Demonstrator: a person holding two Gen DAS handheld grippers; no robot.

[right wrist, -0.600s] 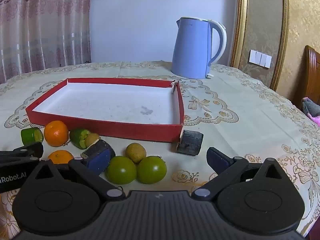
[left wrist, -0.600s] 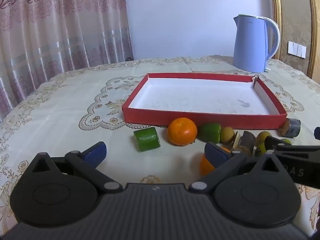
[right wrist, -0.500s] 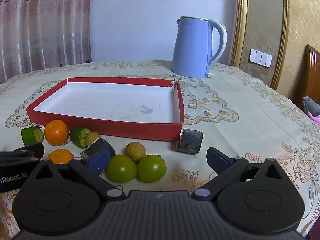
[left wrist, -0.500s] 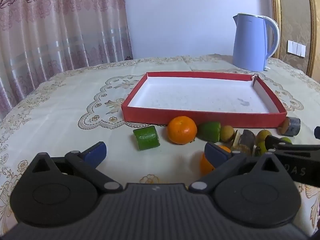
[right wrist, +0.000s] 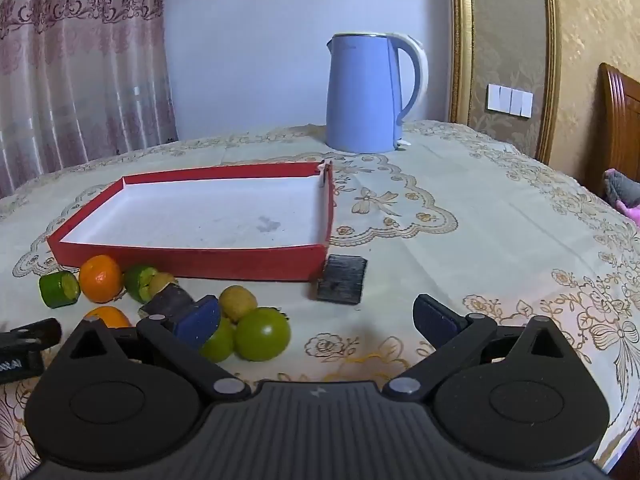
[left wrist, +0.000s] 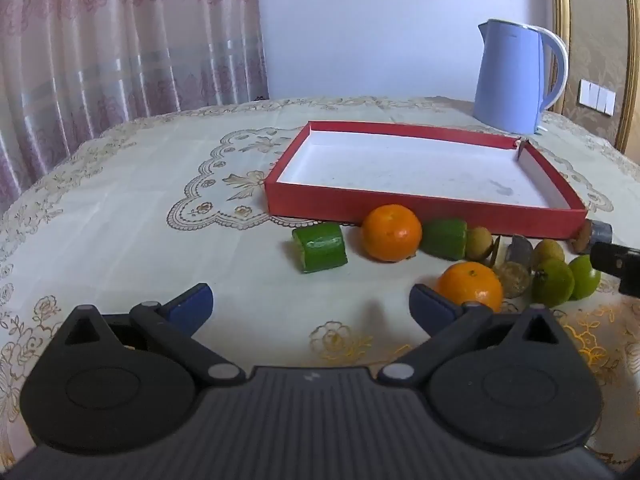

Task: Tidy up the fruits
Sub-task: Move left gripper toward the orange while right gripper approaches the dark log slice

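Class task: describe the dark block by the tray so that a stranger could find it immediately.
Start at the shallow red cardboard tray. At its near right corner lies a flat dark grey rectangular block on the tablecloth. Unlike the round fruits further left, it is angular, dull and stands alone.

Tray (left wrist: 420,208) red outside, white inside. Kettle (right wrist: 366,96) pale blue, white handle. Cloth (right wrist: 500,240) cream with gold floral lace print. Oranges (left wrist: 392,233) orange, limes (right wrist: 262,334) green. Curtain (left wrist: 120,48) pink-mauve, patterned. Pads (left wrist: 192,305) blue.
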